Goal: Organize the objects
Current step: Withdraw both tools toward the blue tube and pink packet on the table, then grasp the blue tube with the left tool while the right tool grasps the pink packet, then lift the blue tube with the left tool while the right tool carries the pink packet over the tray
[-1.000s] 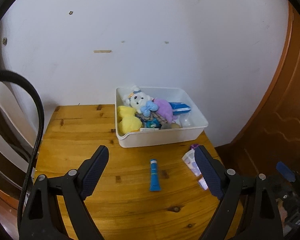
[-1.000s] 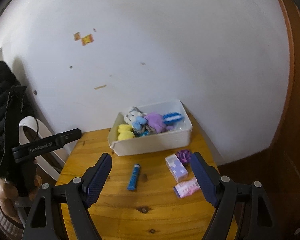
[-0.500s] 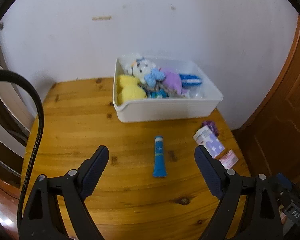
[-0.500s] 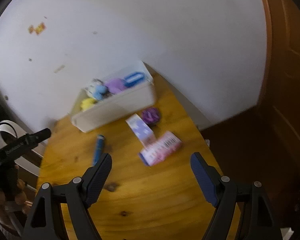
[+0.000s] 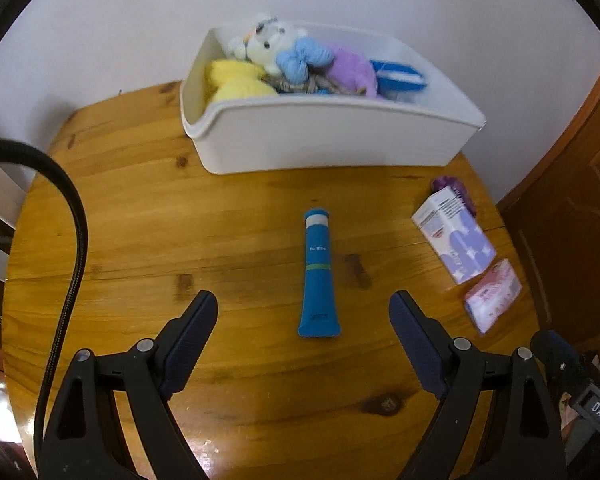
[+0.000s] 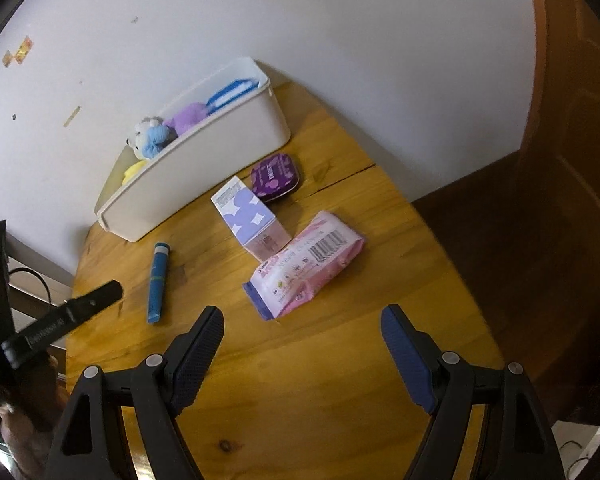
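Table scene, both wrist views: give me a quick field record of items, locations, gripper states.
surface: round wooden table
bin: white bin at the wall side, holding plush toys
loose items: blue tube, purple-patterned box, pink packet, purple tin
left gripper: open, above the tube's crimped end
right gripper: open, nearest the pink packet
held: nothing

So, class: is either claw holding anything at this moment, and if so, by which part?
Nothing is held. The left claw is open above the blue tube; the right claw is open near the pink packet.
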A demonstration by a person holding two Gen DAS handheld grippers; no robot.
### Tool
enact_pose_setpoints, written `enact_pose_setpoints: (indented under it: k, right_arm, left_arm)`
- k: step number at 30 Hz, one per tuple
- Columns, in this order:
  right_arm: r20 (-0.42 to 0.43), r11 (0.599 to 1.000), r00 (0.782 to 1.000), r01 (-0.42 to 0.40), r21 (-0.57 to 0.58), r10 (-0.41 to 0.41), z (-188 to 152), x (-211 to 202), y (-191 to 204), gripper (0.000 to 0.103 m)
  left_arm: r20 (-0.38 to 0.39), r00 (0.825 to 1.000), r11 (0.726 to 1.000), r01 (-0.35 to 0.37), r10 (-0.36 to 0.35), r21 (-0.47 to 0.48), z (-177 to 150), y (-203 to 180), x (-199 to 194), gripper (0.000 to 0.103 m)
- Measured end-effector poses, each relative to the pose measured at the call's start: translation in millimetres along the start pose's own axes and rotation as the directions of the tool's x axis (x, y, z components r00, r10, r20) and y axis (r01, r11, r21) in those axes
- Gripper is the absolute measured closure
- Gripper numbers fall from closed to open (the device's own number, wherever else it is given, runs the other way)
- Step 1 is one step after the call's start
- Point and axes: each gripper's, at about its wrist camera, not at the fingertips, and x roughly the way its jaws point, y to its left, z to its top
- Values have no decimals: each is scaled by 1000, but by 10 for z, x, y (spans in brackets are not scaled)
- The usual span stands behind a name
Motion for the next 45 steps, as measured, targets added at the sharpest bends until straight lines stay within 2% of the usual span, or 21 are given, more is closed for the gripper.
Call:
enact_pose_setpoints:
  k: [8, 13, 15, 16, 17, 20, 23, 27, 30, 32, 37, 45]
  right_arm:
    - [-76, 997, 997, -22, 70, 28, 128, 413, -3, 21]
    - [-68, 999, 998, -6, 45, 9, 170, 520, 79, 21]
    - [-63, 999, 998, 2, 34, 0, 184, 550, 112, 21]
    - [-59, 1000, 998, 7, 28, -5, 192, 564, 130, 21]
    - [-55, 1000, 998, 13, 23, -12, 198, 572, 147, 21]
    - [-43, 999, 998, 39, 9, -39, 221, 605, 196, 22]
    - [-27, 994, 994, 101, -30, -102, 220, 622, 252, 30]
    - [3, 979, 982, 186, -87, -186, 183, 630, 313, 46]
    - [16, 972, 978, 208, -111, -207, 159, 609, 308, 52]
    - [20, 972, 978, 207, -116, -206, 145, 590, 297, 53]
    - [23, 970, 979, 205, -128, -204, 98, 573, 290, 57]
    - [-1, 976, 983, 180, -121, -182, -5, 487, 290, 58]
  left_arm:
    - [-37, 999, 999, 1, 1, 34, 63, -99, 339, 14]
    - [-55, 998, 998, -17, 20, 59, 56, -149, 498, 15]
    - [-60, 998, 998, -33, 37, 57, 49, -148, 546, 21]
    - [-66, 996, 998, -48, 51, 52, 47, -140, 576, 29]
    - [-73, 995, 997, -58, 62, 49, 46, -134, 601, 33]
    - [-53, 994, 994, -95, 97, 51, 41, -131, 607, 34]
    - [-43, 994, 994, -98, 100, 53, 19, -126, 609, 33]
    - [-33, 994, 993, -100, 102, 58, -17, -112, 600, 34]
    - [-24, 995, 993, -96, 98, 65, -51, -104, 576, 42]
    - [-18, 995, 993, -93, 95, 72, -75, -105, 553, 57]
    - [-12, 995, 991, -93, 94, 95, -144, -110, 503, 80]
    - [-19, 996, 993, -91, 93, 77, -299, -7, 358, 82]
